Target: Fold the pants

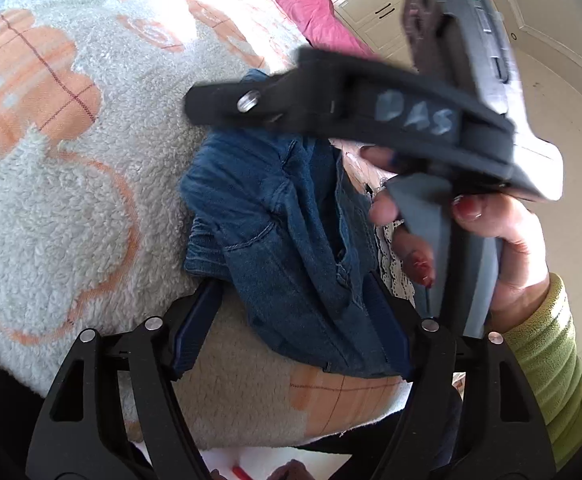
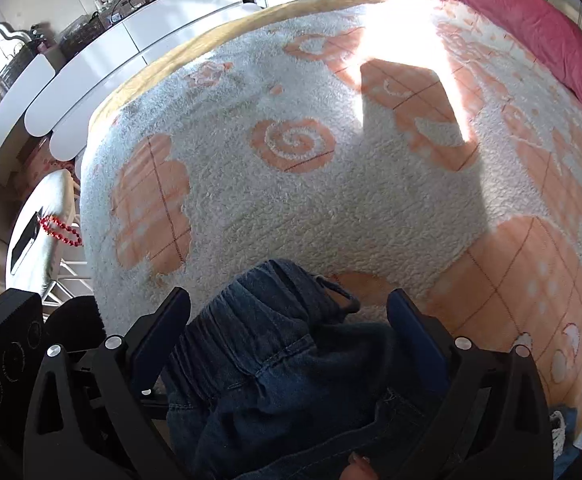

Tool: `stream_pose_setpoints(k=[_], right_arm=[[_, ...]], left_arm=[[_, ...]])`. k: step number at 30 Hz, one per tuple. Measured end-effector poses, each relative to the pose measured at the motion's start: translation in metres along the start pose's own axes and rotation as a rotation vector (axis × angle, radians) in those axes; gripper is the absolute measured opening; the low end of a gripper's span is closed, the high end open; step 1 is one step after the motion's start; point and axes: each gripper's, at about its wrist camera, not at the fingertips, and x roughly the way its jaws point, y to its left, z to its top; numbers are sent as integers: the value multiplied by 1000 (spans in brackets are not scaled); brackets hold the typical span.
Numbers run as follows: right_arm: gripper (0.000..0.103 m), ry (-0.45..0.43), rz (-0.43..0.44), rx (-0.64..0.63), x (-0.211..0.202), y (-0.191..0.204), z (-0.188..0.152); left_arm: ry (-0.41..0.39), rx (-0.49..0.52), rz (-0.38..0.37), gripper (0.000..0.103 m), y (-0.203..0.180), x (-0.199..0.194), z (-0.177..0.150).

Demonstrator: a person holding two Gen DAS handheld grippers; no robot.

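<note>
Blue denim pants (image 1: 283,232) lie bunched on a white fleece blanket with orange shapes (image 1: 71,200). My left gripper (image 1: 293,284) stands wide and is shut on this thick bundle, with its pads against both sides. The elastic waistband (image 2: 251,320) sits between the fingers of my right gripper (image 2: 289,296). That gripper is open wide above the cloth, and blanket shows beside its right finger (image 2: 407,320). In the left wrist view a hand in a green sleeve (image 1: 511,240) holds the right tool's handle, and one black finger (image 1: 211,104) reaches over the far end of the pants.
The blanket (image 2: 291,200) covers a bed, with a pink cover (image 2: 531,20) along its far right edge. White cabinets (image 2: 131,40) with clutter stand beyond the bed on the left. A small round table (image 2: 51,200) with red beads (image 2: 61,230) stands beside the bed.
</note>
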Motion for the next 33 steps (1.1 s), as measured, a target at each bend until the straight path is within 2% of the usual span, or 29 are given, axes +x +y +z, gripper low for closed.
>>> stream_pose_setpoints(k=[1, 2, 3, 5, 8, 13, 18, 28, 31, 33], right_arm=[[91, 12, 11, -9, 4, 0, -2], [72, 19, 19, -21, 8, 1, -5], [69, 19, 17, -33, 10, 1, -7], [52, -4, 42, -40, 4, 0, -10], [39, -45, 78, -17, -17, -8, -13], [39, -168, 184, 28, -70, -27, -27], [39, -269, 214, 39, -115, -44, -50], [41, -380, 198, 130, -170, -92, -115], [50, -430, 179, 207, -184, -115, -147], [57, -464, 141, 279, -193, -133, -169]], left_arm=[[0, -2, -4, 68, -1, -1, 1], [0, -5, -6, 69, -1, 0, 2], [-1, -4, -4, 69, -1, 1, 3], [-6, 3, 0, 69, -4, 4, 5], [-10, 1, 9, 69, -13, 11, 14], [-9, 6, -23, 69, -34, 17, 24], [-12, 95, -28, 69, -78, 26, 27], [42, 213, -54, 72, -143, 62, 12], [70, 254, -81, 73, -159, 75, 2], [134, 296, -138, 77, -171, 86, -9]])
